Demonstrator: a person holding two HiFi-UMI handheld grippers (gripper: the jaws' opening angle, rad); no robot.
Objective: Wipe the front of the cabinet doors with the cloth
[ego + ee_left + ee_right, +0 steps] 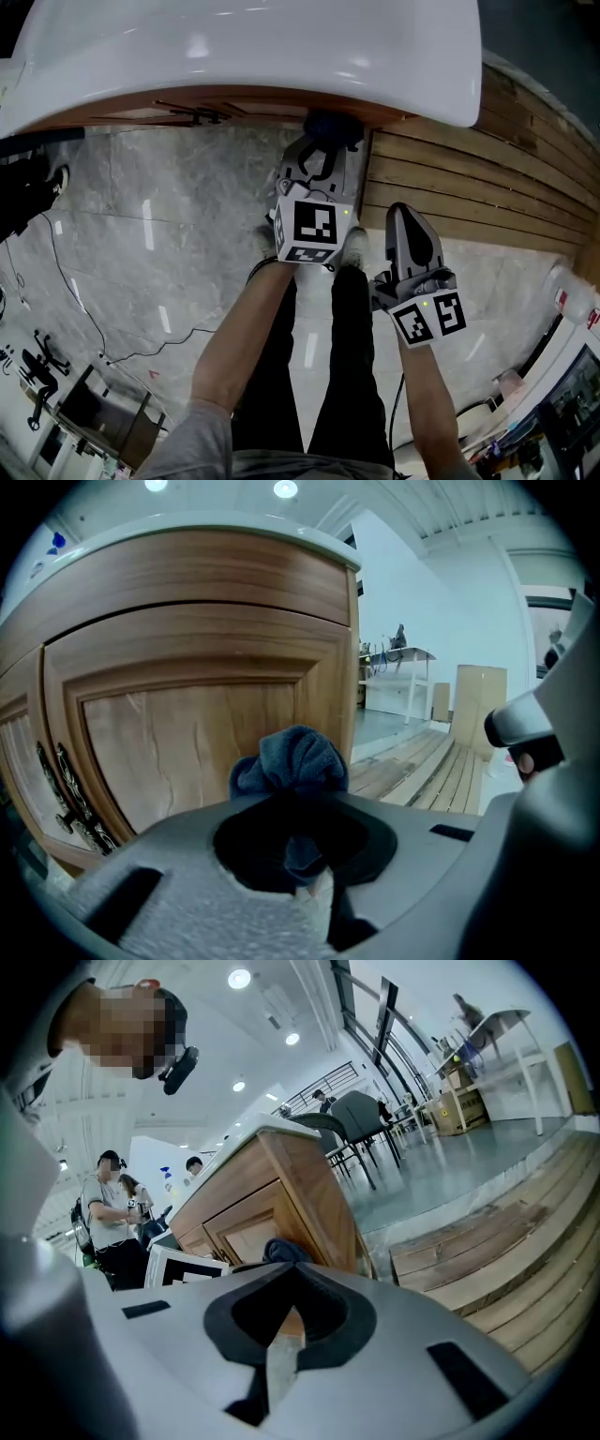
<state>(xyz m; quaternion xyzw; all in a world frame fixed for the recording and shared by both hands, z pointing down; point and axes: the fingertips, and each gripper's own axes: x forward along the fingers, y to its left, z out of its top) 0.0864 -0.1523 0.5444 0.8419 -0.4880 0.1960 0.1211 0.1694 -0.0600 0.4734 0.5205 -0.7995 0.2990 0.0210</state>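
Left gripper [295,829]: fingers clenched on the dark blue cloth [289,759], which is bunched into a wad past the tips. It sits at the right edge of the right-hand cabinet door [187,728]; probably touching the wood, but contact isn't clear from here. Right gripper [403,217]: fingers pressed together on nothing, idle to the right near the wooden planks [469,178]. Risks: the wad is small, so pushing hard could let the fingers scrape the door. Sweeping left could snag the cloth on the metal handles [70,799] and pull it loose.
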